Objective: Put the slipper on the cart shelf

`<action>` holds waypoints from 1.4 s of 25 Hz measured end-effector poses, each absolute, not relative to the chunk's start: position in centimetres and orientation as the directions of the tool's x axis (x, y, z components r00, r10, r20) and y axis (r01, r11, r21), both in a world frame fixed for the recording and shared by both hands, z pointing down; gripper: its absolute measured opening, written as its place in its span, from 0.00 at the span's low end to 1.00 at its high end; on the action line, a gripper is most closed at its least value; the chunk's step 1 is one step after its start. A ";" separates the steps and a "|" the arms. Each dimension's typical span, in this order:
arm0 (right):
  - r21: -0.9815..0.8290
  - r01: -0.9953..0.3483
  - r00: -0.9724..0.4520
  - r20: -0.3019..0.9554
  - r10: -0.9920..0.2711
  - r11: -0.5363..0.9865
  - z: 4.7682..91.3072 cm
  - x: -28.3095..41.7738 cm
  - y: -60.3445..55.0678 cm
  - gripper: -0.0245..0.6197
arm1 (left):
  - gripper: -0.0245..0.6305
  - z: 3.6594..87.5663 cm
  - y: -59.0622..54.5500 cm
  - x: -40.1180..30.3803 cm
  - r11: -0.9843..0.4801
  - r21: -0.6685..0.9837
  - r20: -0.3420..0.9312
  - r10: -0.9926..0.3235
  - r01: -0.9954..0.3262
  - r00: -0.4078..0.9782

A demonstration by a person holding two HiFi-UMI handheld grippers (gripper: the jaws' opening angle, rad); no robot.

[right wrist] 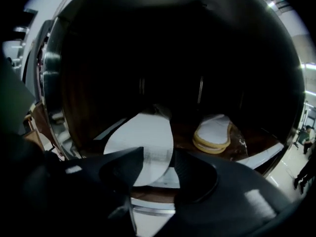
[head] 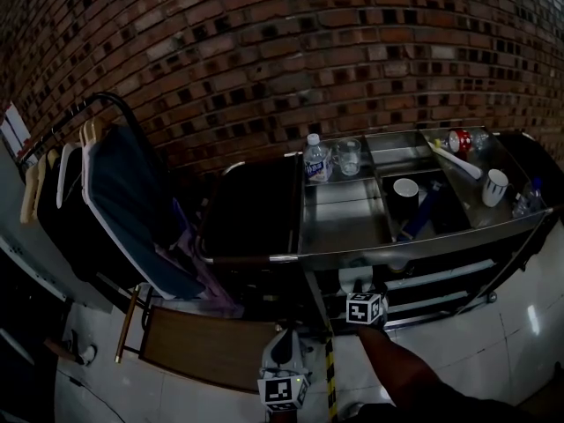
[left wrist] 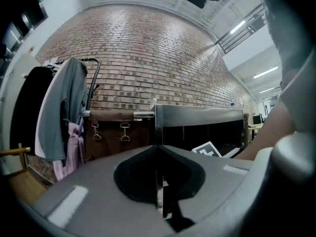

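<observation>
In the right gripper view a white slipper (right wrist: 143, 144) lies on the cart's brown lower shelf (right wrist: 187, 137), its near end between my jaws. My right gripper (right wrist: 158, 154) is open, and neither pad presses on the slipper. A second white slipper with a yellow edge (right wrist: 213, 132) rests further back on the same shelf. In the head view the right gripper's marker cube (head: 366, 307) sits at the shelf opening under the cart's steel top (head: 344, 227). My left gripper (left wrist: 158, 152) hangs low in front of the cart, shut with nothing seen in it; its cube (head: 282, 391) shows near the floor.
On the steel top stand a water bottle (head: 315, 159), a glass jar (head: 347, 157) and two cups (head: 405, 188) (head: 495, 186). A brown bag (head: 251, 210) hangs on the cart's left end. A clothes rack (head: 106, 183) stands at left, with a wooden board (head: 207, 346) on the floor.
</observation>
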State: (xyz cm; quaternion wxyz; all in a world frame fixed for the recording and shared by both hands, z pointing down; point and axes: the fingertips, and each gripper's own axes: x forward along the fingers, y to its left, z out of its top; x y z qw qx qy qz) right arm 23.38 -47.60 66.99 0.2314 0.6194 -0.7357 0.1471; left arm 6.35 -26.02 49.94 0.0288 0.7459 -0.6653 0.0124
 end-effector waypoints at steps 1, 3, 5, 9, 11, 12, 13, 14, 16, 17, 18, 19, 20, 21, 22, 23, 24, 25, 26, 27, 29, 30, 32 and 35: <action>0.082 -0.977 -0.127 0.520 -0.845 0.197 67.2 23.4 -47.7 0.34 | 0.06 49.9 -25.8 6.4 -0.119 0.033 0.065 -0.991 -0.992 0.121; 0.102 -0.970 -0.142 0.498 -0.856 0.220 66.7 23.3 -47.9 0.35 | 0.06 49.9 -25.5 6.4 -0.123 0.033 0.067 -0.990 -0.992 0.125; 0.124 -0.962 -0.166 0.437 -0.884 0.242 64.7 23.1 -47.7 0.37 | 0.06 49.8 -25.3 6.2 -0.112 0.030 0.064 -0.991 -0.993 0.114; 0.153 -0.954 -0.210 0.269 -0.940 0.257 59.3 23.5 -44.6 0.20 | 0.06 49.1 -25.3 6.5 -0.125 0.067 0.043 -0.991 -0.990 0.128; 0.121 -0.956 -0.238 0.213 -0.948 0.268 57.2 23.6 -42.6 0.14 | 0.06 48.5 -25.7 7.1 -0.146 0.082 0.036 -0.988 -0.986 0.149; 0.106 -0.956 -0.250 0.189 -0.950 0.273 56.1 23.8 -41.5 0.10 | 0.06 48.3 -25.8 7.3 -0.155 0.080 0.030 -0.987 -0.985 0.157; 0.095 -0.956 -0.261 0.166 -0.951 0.279 54.9 23.9 -40.4 0.08 | 0.06 48.3 -25.9 7.5 -0.163 0.075 0.022 -0.986 -0.984 0.165; 0.089 -0.954 -0.273 0.145 -0.951 0.287 53.8 23.9 -39.3 0.06 | 0.06 48.3 -25.8 7.7 -0.170 0.070 0.016 -0.985 -0.983 0.171; 0.083 -0.947 -0.301 0.110 -0.947 0.311 52.0 23.8 -37.1 0.04 | 0.06 48.4 -25.7 7.8 -0.179 0.065 0.008 -0.984 -0.982 0.180; 0.082 -0.943 -0.314 0.097 -0.944 0.322 51.2 23.6 -36.0 0.04 | 0.06 48.3 -25.7 7.8 -0.183 0.063 0.006 -0.983 -0.981 0.184; 0.082 -0.940 -0.324 0.088 -0.942 0.331 50.6 23.6 -34.9 0.04 | 0.06 48.1 -25.7 7.9 -0.190 0.061 0.003 -0.982 -0.980 0.190; 0.081 -0.938 -0.332 0.083 -0.940 0.338 50.1 23.5 -33.8 0.04 | 0.06 47.8 -25.6 8.1 -0.197 0.059 0.000 -0.980 -0.979 0.198; 0.074 -0.936 -0.338 0.079 -0.938 0.343 49.6 23.5 -32.7 0.04 | 0.06 47.4 -25.6 8.3 -0.206 0.055 -0.004 -0.978 -0.977 0.206; 0.064 -0.935 -0.344 0.077 -0.936 0.349 49.3 23.6 -31.6 0.04 | 0.06 47.0 -25.4 8.6 -0.215 0.048 -0.008 -0.977 -0.975 0.215; 0.057 -0.933 -0.352 0.074 -0.933 0.356 49.1 23.6 -30.5 0.04 | 0.06 46.6 -25.2 9.0 -0.224 0.043 -0.012 -0.975 -0.974 0.224; 0.054 -0.929 -0.362 0.071 -0.929 0.366 48.9 23.6 -29.5 0.04 | 0.06 46.3 -24.9 9.3 -0.230 0.039 -0.015 -0.973 -0.972 0.229; 0.055 -0.924 -0.374 0.069 -0.925 0.378 48.8 23.5 -28.6 0.04 | 0.06 46.0 -24.6 9.6 -0.233 0.035 -0.019 -0.972 -0.972 0.232; 0.057 -0.919 -0.386 0.068 -0.920 0.390 48.7 23.4 -27.8 0.04 | 0.06 45.7 -24.4 9.9 -0.234 0.032 -0.021 -0.972 -0.972 0.233; 0.058 -0.915 -0.396 0.067 -0.916 0.400 48.6 23.3 -27.1 0.04 | 0.06 45.4 -24.1 10.1 -0.234 0.029 -0.024 -0.972 -0.972 0.233; 0.058 -0.911 -0.405 0.066 -0.912 0.408 48.4 23.2 -26.5 0.04 | 0.06 45.2 -23.8 10.3 -0.237 0.025 -0.026 -0.971 -0.971 0.236; 0.058 -0.904 -0.420 0.059 -0.906 0.423 48.0 22.9 -25.3 0.04 | 0.06 45.0 -23.5 10.8 -0.248 0.016 -0.029 -0.969 -0.969 0.247; 0.059 -0.901 -0.427 0.052 -0.903 0.430 47.8 22.8 -24.8 0.04 | 0.06 44.9 -23.4 11.0 -0.253 0.013 -0.030 -0.967 -0.967 0.252; 0.067 -0.894 -0.441 0.042 -0.896 0.443 47.3 22.6 -24.0 0.04 | 0.06 44.9 -23.2 11.6 -0.260 0.013 -0.029 -0.965 -0.965 0.260; 0.078 -0.886 -0.455 0.046 -0.889 0.457 47.1 22.3 -23.1 0.04 | 0.06 44.5 -22.8 12.3 -0.270 0.011 -0.033 -0.962 -0.963 0.269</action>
